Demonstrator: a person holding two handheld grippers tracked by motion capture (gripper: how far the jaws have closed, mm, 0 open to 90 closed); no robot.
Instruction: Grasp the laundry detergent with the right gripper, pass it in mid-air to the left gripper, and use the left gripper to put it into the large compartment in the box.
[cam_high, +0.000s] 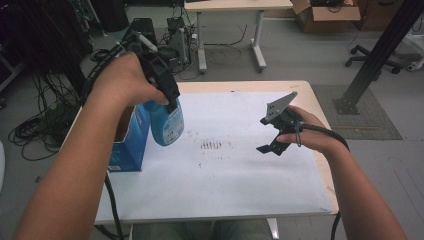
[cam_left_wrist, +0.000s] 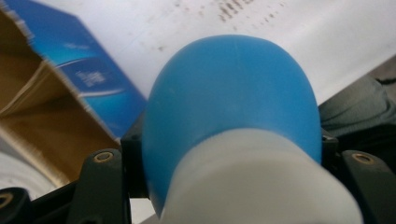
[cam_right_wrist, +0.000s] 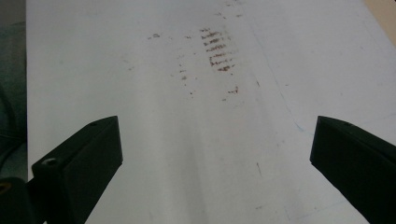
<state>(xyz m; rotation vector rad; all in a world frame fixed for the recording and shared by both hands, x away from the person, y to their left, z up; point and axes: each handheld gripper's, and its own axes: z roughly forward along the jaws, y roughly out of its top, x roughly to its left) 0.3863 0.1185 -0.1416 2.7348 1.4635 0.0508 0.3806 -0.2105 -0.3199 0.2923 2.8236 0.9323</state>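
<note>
A blue bottle (cam_high: 166, 123) with a white cap hangs above the white sheet, just right of an open blue carton (cam_high: 129, 140). My left gripper (cam_high: 169, 97) is shut on its upper end. In the left gripper view the bottle (cam_left_wrist: 233, 98) bulges between the two black jaws, its white cap (cam_left_wrist: 261, 182) nearest the camera, and the carton's (cam_left_wrist: 88, 79) brown inside lies at the left. My right gripper (cam_high: 270, 135) hovers open over the right part of the sheet. Its black jaws stand wide apart with nothing between them, above the brown smudges (cam_right_wrist: 217, 49).
The white sheet (cam_high: 235, 170) covers most of the pale tabletop (cam_high: 310, 95). Brown smudges (cam_high: 211, 145) mark its middle. A black cable (cam_high: 112, 200) trails off the table's front left. Beyond the table are another desk (cam_high: 235, 5), cardboard boxes (cam_high: 325, 15) and cable tangles (cam_high: 35, 125) on the floor.
</note>
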